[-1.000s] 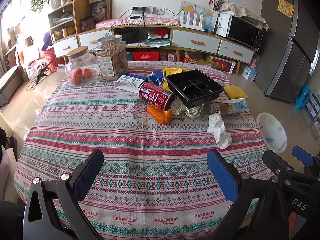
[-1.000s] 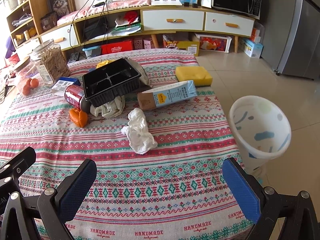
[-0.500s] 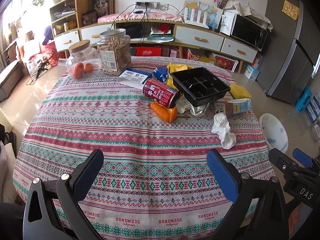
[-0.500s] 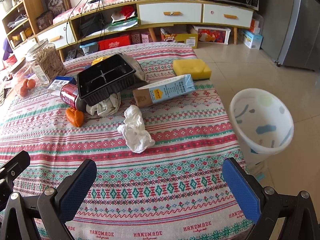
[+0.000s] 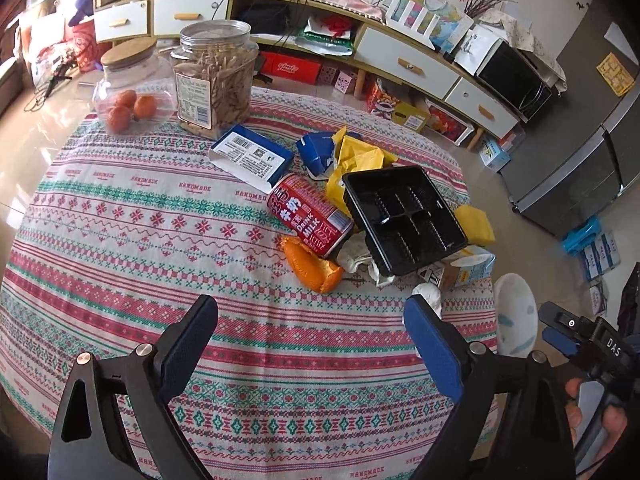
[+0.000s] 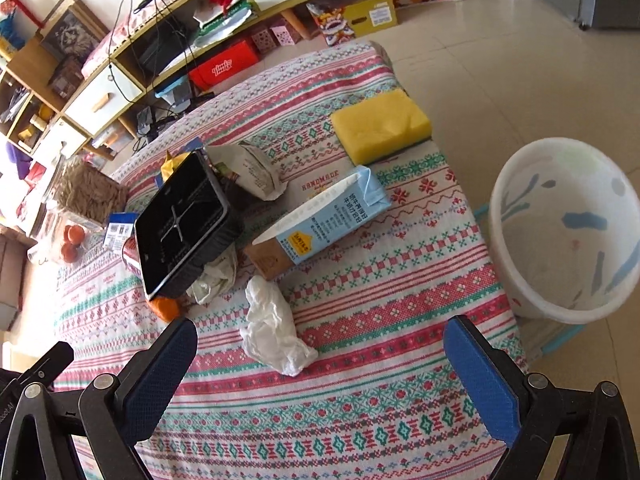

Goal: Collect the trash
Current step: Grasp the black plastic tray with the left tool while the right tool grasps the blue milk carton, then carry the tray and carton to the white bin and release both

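Note:
Trash lies on the patterned tablecloth [image 5: 160, 240]: a red milk can [image 5: 310, 216], an orange peel [image 5: 312, 266], a black plastic tray [image 5: 404, 216], a blue milk carton [image 6: 320, 224], a crumpled white tissue [image 6: 272, 326], yellow wrappers [image 5: 356, 160]. A white bin [image 6: 568, 228] stands on the floor right of the table. My left gripper [image 5: 310, 340] is open and empty, above the cloth just short of the peel. My right gripper [image 6: 320, 364] is open and empty, with the tissue between its fingers' line.
A jar of sticks [image 5: 214, 80] and a jar of oranges [image 5: 130, 92] stand at the table's far left. A blue box [image 5: 252, 156] and a yellow sponge [image 6: 380, 124] lie on the cloth. A shelf unit and a fridge [image 5: 592, 152] stand behind.
Both grippers have moved forward over the table and closer to the trash. The right view has tilted, bringing the tissue and the bin nearer.

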Action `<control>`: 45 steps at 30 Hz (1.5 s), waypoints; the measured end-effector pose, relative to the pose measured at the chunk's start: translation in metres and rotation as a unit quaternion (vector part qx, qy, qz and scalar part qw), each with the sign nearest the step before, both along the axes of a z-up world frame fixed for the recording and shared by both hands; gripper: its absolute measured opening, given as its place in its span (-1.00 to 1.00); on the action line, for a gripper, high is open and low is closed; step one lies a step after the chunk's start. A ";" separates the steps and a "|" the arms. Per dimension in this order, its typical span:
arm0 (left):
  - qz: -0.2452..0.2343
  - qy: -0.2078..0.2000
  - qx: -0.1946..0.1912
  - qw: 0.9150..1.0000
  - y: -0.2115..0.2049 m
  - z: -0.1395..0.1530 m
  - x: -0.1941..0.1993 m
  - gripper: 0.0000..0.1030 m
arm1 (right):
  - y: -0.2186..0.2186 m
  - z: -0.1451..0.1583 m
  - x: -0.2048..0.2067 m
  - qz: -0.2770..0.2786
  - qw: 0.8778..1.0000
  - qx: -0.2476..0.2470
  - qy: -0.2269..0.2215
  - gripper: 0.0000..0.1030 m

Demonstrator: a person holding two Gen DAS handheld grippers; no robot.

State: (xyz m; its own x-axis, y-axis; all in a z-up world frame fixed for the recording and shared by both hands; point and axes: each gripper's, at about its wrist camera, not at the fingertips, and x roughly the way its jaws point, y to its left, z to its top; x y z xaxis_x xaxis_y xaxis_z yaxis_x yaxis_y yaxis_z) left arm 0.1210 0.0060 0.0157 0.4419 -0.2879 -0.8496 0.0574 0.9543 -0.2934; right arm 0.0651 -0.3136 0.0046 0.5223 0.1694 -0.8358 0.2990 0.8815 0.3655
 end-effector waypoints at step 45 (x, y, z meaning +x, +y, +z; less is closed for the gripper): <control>-0.050 0.013 -0.030 0.998 -0.060 -0.027 0.054 -0.93 | -0.038 -0.080 0.085 -0.099 0.969 0.226 0.031 -0.19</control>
State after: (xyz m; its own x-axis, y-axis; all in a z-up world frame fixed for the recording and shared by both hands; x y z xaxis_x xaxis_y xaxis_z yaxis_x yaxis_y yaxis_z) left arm 0.1749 -0.0544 -0.0116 0.3866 -0.3812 -0.8398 0.1439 0.9244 -0.3534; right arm 0.1503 -0.3512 -0.0757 0.5328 0.4278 -0.7302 0.4789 0.5589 0.6769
